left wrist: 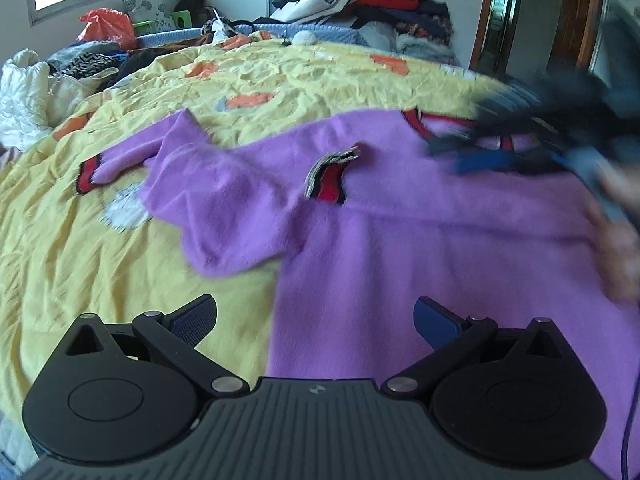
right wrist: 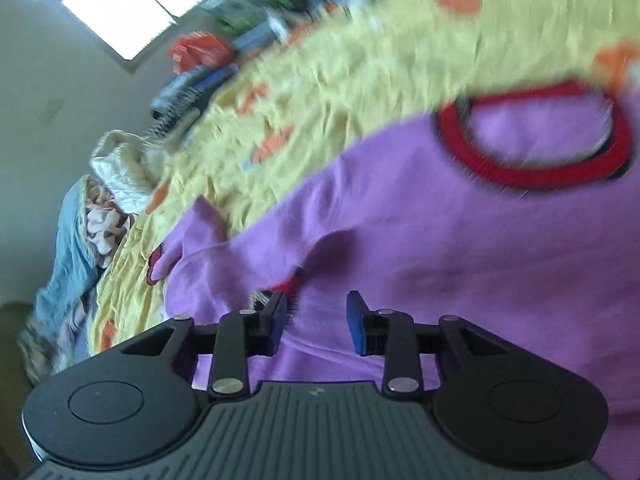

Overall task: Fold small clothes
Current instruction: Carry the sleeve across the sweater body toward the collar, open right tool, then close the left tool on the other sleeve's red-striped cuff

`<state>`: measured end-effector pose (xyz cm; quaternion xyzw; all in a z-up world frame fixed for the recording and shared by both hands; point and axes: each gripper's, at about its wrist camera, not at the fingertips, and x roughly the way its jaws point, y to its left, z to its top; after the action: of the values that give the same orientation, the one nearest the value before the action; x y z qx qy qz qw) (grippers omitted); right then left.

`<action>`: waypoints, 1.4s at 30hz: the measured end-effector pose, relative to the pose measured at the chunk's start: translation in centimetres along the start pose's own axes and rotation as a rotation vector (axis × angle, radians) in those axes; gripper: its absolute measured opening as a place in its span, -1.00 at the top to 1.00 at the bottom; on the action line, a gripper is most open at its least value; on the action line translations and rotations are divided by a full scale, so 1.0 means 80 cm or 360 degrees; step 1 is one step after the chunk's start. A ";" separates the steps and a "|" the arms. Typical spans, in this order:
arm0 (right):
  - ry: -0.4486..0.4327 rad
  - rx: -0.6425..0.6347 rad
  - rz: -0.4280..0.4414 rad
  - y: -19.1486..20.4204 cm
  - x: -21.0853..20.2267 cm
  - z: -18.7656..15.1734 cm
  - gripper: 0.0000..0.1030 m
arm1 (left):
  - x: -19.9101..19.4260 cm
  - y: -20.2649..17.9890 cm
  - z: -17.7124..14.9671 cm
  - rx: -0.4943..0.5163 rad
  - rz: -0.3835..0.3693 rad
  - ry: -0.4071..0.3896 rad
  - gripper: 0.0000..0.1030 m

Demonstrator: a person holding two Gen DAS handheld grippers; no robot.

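Purple sweater (left wrist: 420, 240) lies on the yellow bedsheet (left wrist: 100, 248); above it, left gripper (left wrist: 316, 320) gapes wide and right gripper (right wrist: 316, 320) stands part-open, both empty.

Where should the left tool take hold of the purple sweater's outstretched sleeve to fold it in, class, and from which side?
Grip the purple sweater's sleeve just behind its red cuff, coming in from the bed's open left side. The cuff lies flat and free on the yellow sheet, clear of the body.
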<state>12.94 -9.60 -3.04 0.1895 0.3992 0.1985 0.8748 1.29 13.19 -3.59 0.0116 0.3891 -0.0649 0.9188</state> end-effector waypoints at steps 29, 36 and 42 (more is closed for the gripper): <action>-0.0140 -0.0445 -0.0778 -0.214 -0.141 -0.059 -0.27 | 0.114 0.020 0.129 -0.0459 -0.0311 0.0074 -1.00; -0.0349 -0.0445 -0.0668 -0.187 -0.148 -0.046 0.17 | 0.130 -0.068 0.117 -0.0097 -0.0362 0.0036 -1.00; -0.0269 -0.0309 -0.0791 -0.240 -0.112 -0.009 0.37 | 0.174 -0.084 0.100 0.0179 -0.0020 0.0044 -1.00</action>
<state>10.78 -30.25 -7.32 0.0170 0.3381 -0.0012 0.9410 15.73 4.43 -7.78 0.0615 0.3977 -0.0923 0.9108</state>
